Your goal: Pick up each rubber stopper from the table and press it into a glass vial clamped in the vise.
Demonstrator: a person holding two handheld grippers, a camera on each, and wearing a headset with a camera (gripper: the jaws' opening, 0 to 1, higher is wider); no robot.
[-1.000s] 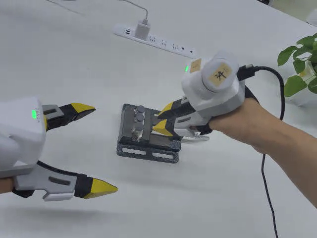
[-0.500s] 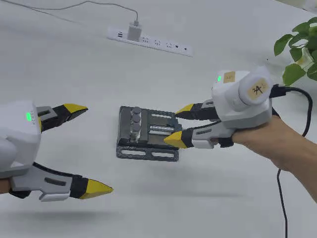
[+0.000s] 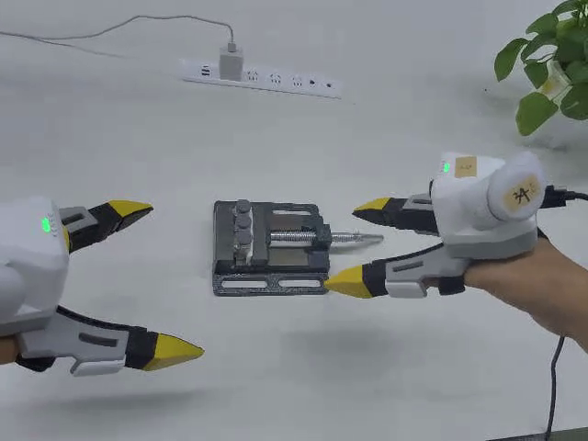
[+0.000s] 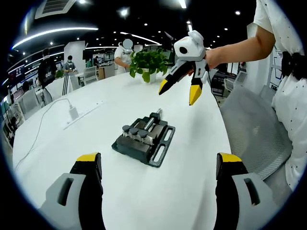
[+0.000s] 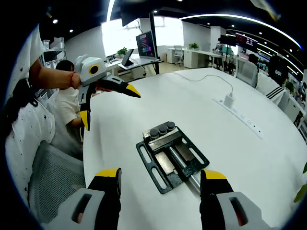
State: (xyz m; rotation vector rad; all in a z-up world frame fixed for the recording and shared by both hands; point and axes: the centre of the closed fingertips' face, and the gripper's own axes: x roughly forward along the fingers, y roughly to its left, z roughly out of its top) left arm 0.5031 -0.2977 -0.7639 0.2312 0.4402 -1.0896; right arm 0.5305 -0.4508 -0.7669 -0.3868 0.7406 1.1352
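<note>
The left gripper (image 4: 159, 159), jaws wide apart, faces the vise (image 4: 154, 146) holding three stoppered vials (image 4: 134, 131).

The left gripper (image 3: 173, 279) is held at the lower left, its jaws spread wide with nothing between them; the right gripper (image 3: 343, 246) is gripped by a hand (image 3: 519, 280), jaws likewise parted and pointed leftward.

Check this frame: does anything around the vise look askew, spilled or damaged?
Nothing stands out. The vise sits flat on the table, with three grey-topped vials upright in a row in it. The left gripper and right gripper are open, empty and clear of it. No spill or breakage is visible.
</note>
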